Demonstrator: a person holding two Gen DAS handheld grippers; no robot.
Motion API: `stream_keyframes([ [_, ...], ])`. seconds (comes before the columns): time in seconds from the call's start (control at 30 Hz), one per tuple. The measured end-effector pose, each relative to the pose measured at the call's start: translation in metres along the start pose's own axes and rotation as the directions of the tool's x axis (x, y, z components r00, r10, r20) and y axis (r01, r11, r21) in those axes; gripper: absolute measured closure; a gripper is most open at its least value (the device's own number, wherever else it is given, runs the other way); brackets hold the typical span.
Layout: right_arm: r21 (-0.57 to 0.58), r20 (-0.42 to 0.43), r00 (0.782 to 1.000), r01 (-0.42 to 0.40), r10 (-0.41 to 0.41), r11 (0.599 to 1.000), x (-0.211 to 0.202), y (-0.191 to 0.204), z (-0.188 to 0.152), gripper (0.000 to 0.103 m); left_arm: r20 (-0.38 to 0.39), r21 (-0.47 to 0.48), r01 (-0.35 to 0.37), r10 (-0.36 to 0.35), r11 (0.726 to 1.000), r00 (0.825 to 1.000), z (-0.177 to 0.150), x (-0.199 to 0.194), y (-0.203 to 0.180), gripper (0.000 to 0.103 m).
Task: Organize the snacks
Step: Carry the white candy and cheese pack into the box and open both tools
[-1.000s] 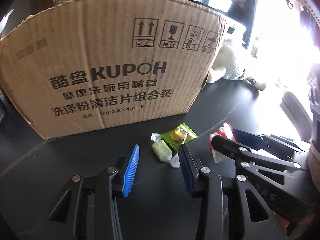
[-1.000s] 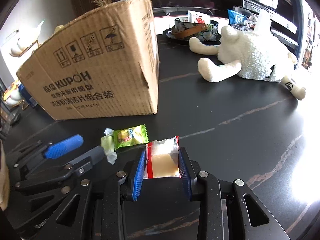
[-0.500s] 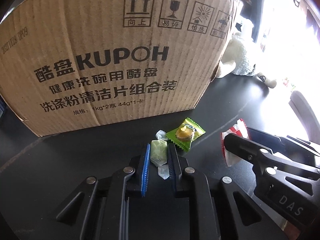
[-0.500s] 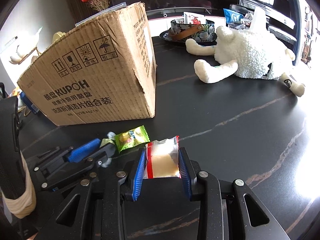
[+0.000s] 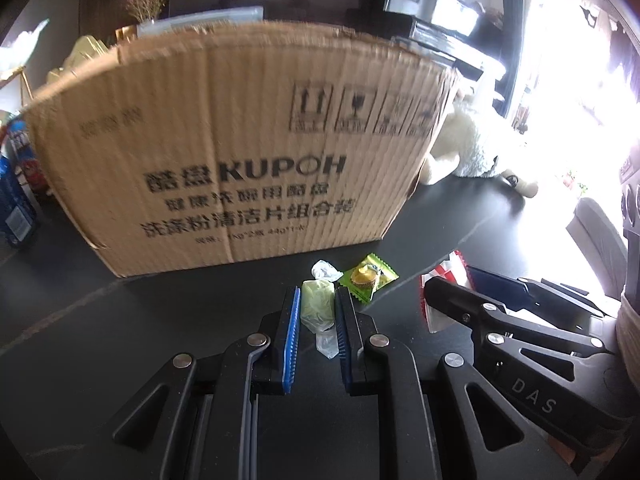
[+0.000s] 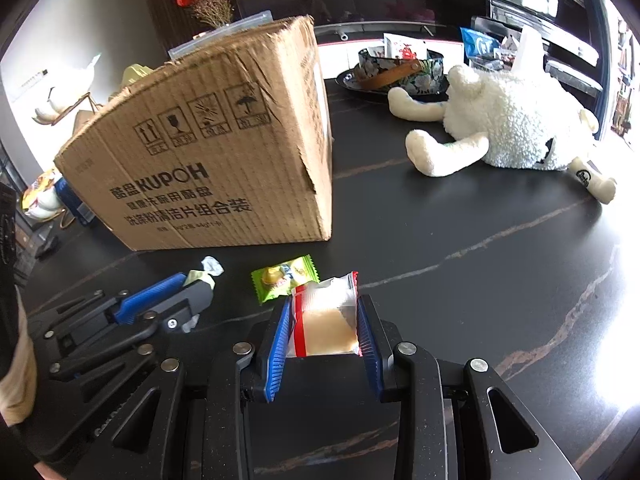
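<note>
My left gripper [image 5: 318,300] is shut on a pale green wrapped candy [image 5: 318,306] and holds it just above the black table. It shows at the left of the right wrist view [image 6: 192,286]. My right gripper [image 6: 324,312] is shut on a clear snack packet with red edges [image 6: 326,318]. That packet also shows in the left wrist view [image 5: 442,280]. A bright green snack packet [image 5: 369,277] lies on the table between the two grippers, also in the right wrist view [image 6: 286,277]. A KUPOH cardboard box [image 5: 240,152] stands open-topped just behind the snacks.
A white plush toy [image 6: 508,128] lies to the right of the box on the black table [image 6: 460,280]. A dark patterned bowl with packets [image 6: 400,70] stands behind it. Blue packets [image 5: 14,196] stand left of the box.
My left gripper closed on the pale green candy and has now lifted it and pulled back from the box. My right gripper has kept hold of the red-edged packet and risen a little.
</note>
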State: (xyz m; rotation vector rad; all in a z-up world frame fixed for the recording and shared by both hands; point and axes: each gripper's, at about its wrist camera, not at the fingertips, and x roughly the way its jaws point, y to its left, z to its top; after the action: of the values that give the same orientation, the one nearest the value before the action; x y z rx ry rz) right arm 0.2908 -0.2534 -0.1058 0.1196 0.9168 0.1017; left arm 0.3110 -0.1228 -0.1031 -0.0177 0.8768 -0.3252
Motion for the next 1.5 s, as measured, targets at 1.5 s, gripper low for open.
stream_keyframes([
  [1.5, -0.193, 0.243, 0.962, -0.082, 0.128, 0.978, -0.072, 0.087, 0.145, 0.063, 0.268, 0.006, -0.109, 0.104, 0.994, 0.958, 0.133, -0.105, 0.072, 0.066],
])
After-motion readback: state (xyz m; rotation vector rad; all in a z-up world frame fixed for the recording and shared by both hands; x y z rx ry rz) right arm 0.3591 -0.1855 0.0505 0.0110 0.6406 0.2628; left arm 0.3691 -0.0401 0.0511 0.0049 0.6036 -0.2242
